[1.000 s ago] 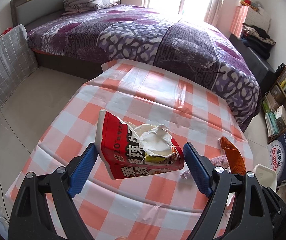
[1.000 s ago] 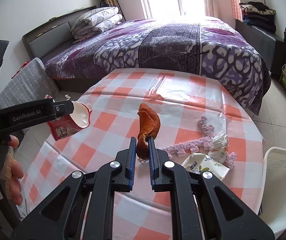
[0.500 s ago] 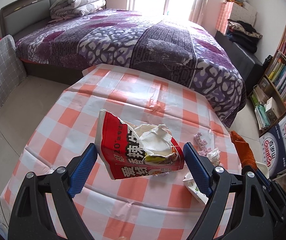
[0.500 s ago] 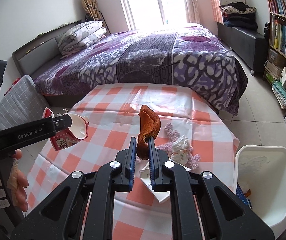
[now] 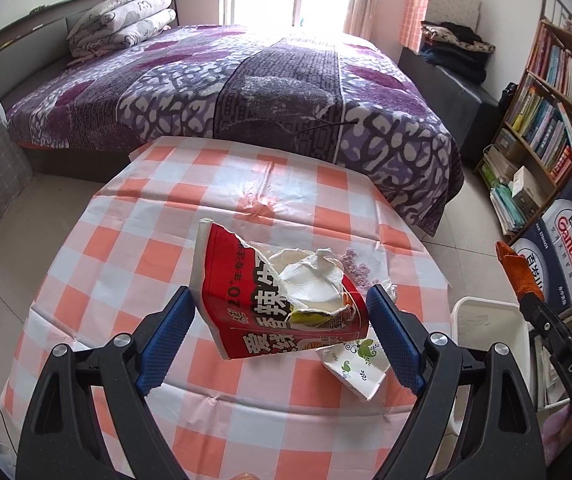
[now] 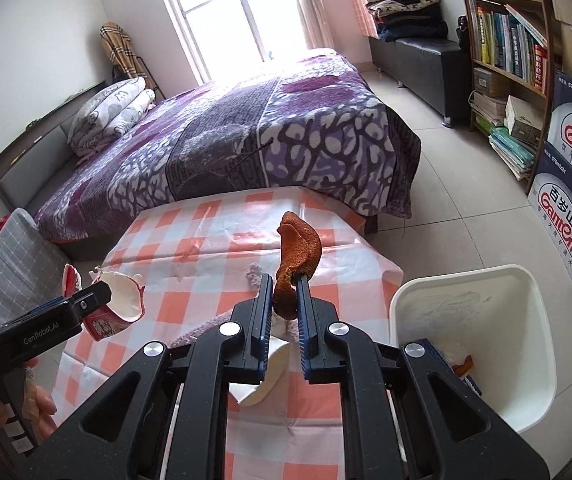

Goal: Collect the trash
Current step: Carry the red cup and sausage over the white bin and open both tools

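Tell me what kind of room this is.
A bedroom, most likely in a home: a bed with a purple cover, folded bedding at its head, and a bookshelf along the wall. A checked table stands at the bed's foot.

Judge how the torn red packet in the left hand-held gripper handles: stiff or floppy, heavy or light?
The red packet probably is light: torn open, it looks empty. It seems thin and crushable, since its white lining curls and crumples. Yet it spans the left hand-held gripper without sagging, so it likely has some stiffness.

one carton (image 5: 270, 304), one peel (image 6: 297, 260), one bin (image 6: 525, 344)
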Demonstrator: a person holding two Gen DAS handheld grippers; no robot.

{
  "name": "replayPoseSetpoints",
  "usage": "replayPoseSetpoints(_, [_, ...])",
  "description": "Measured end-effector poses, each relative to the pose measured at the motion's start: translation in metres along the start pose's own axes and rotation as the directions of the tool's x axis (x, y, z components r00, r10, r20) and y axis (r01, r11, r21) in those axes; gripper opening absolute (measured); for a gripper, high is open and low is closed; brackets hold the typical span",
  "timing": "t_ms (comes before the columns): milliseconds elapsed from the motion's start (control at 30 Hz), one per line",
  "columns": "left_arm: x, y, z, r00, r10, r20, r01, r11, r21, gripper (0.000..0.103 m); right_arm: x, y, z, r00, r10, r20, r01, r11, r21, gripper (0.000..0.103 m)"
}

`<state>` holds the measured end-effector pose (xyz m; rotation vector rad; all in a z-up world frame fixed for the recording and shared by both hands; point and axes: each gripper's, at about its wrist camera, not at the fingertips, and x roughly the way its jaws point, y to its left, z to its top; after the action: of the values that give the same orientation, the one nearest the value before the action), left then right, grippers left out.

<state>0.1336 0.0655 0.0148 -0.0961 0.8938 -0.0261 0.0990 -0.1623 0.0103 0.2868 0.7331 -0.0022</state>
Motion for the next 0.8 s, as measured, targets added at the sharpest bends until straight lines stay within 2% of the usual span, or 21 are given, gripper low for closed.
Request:
replayPoseSetpoints(167, [0.000,-0.021,-0.001,1.000,-0.019,0.001,0.019,0.999,0.030,0.085,-0.009,-0.036,0.005,0.998,-0.065,0.014,0.064,0.993,0.097,0.011])
replayPoseSetpoints(300, [0.000,-0.039,-0.004,0.999,-0.032,0.001,0.032,0.998,0.058,0.085,-0.014,-0.066,0.007,0.989,-0.150,0.005,0.146,0.971,0.188,0.011])
replayPoseSetpoints(467, [0.003,-0.060,-0.008,0.999,-0.046,-0.007,0.046,0.995,0.092,0.085,-0.015,-0.110,0.003,0.971,-0.228,-0.069,0.238,0.915,0.327,0.012])
replayPoseSetpoints(567, [0.003,-0.074,-0.010,0.998,-0.061,-0.011,0.062,0.992,0.112,0.085,-0.017,-0.132,0.000,0.954,-0.278,-0.113,0.300,0.874,0.383,0.016])
replayPoseSetpoints(633, [0.003,-0.084,-0.011,0.997,-0.071,-0.013,0.073,0.990,0.124,0.085,-0.019,-0.143,-0.003,0.950,-0.286,-0.127,0.313,0.856,0.412,0.028])
replayPoseSetpoints(700, [0.002,-0.094,-0.013,0.996,-0.085,-0.016,0.086,0.987,0.137,0.085,-0.024,-0.154,-0.005,0.945,-0.300,-0.131,0.326,0.837,0.439,0.048])
replayPoseSetpoints(767, [0.002,-0.105,-0.014,0.995,-0.099,-0.020,0.101,0.984,0.147,0.085,-0.028,-0.162,-0.006,0.937,-0.324,-0.132,0.348,0.822,0.451,0.054])
replayPoseSetpoints(800, [0.002,-0.111,-0.015,0.994,-0.107,-0.023,0.109,0.982,0.153,0.085,-0.031,-0.167,-0.007,0.933,-0.335,-0.133,0.357,0.813,0.459,0.061])
